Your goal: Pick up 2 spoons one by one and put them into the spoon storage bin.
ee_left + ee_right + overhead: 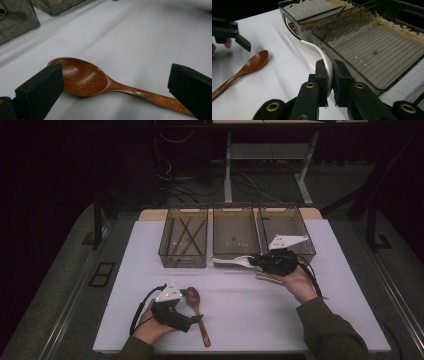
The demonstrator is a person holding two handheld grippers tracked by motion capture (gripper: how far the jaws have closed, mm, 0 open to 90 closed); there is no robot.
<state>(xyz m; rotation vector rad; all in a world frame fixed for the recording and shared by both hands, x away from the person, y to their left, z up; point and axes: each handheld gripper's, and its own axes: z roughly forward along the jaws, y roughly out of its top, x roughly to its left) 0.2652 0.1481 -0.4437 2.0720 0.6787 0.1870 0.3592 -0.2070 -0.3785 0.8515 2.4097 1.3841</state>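
Observation:
A brown wooden spoon point(196, 307) lies on the white mat point(250, 320) near the front, bowl pointing away from me. My left gripper point(196, 320) sits low over it, open, and in the left gripper view the spoon point(85, 77) lies between the two wide-apart jaws point(115, 72) without being pressed. My right gripper point(255, 261) is shut on the bowl of a white spoon point(232, 261), held just in front of the middle bin. The right gripper view has the jaws point(330, 65) pinching the white spoon point(308, 50), whose handle reaches toward the bins. The wooden spoon point(249, 65) lies at the left there.
Three clear grey bins stand in a row at the back of the mat: the left bin point(182, 260) holds chopsticks point(187, 236), then a middle bin point(234, 210) and a right bin point(280, 210). Table legs and cables lie on the dark floor beyond.

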